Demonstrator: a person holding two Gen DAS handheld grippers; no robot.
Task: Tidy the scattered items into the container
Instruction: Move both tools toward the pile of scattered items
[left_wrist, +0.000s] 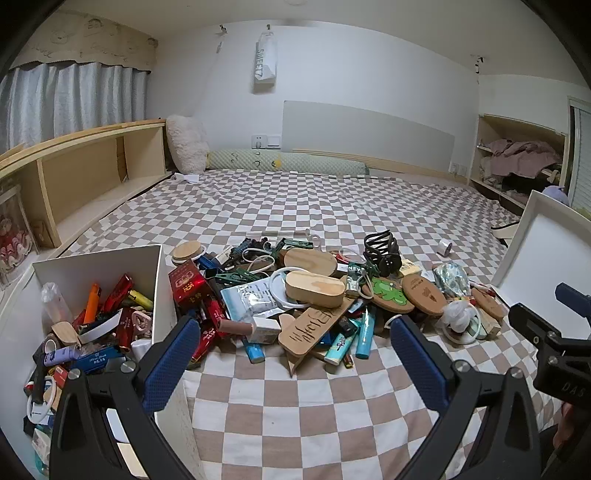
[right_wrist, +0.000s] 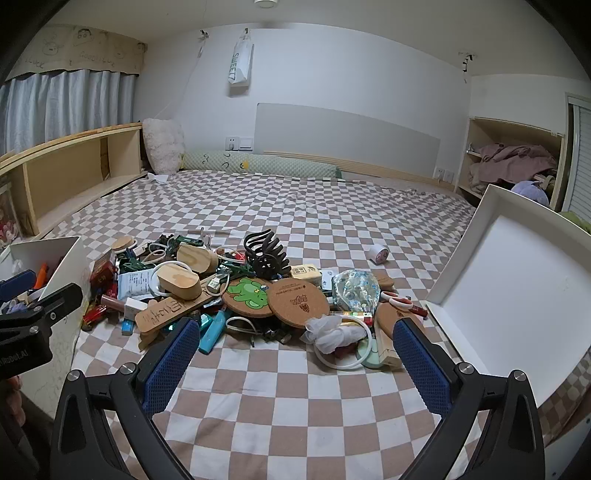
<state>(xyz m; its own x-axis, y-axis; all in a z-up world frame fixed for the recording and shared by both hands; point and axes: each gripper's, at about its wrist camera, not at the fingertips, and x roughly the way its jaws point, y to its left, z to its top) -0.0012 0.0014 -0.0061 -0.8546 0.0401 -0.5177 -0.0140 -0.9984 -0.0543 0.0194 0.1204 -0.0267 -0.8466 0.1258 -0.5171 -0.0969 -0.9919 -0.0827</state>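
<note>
1. The white container (left_wrist: 110, 266) sits at the lower left of the left wrist view, already partly filled with lighters, small boxes and tape rolls; in the right wrist view only its corner (right_wrist: 62, 258) shows at the left edge.
2. The scattered pile (left_wrist: 314, 295) lies on the checked bedspread (left_wrist: 295, 398) just right of the container – wooden oval blocks, cork coasters, lighters, a red box, white rings.
3. A black hair claw (right_wrist: 264, 253) stands on top of the pile near the middle of the right wrist view, with a green frog coaster (right_wrist: 247, 293) and a round cork coaster (right_wrist: 297, 301) in front of it.
4. A small tape roll (right_wrist: 378, 253) lies apart from the pile, further up and to the right.
5. The left gripper (left_wrist: 293, 363) is spread wide at the bottom of its frame, nothing between its blue pads – its left finger overlaps the container's near wall.
6. The right gripper (right_wrist: 295, 363) is likewise spread wide and empty, just short of the pile.
7. A white lid or tray (right_wrist: 517, 280) leans at the right edge.
</note>
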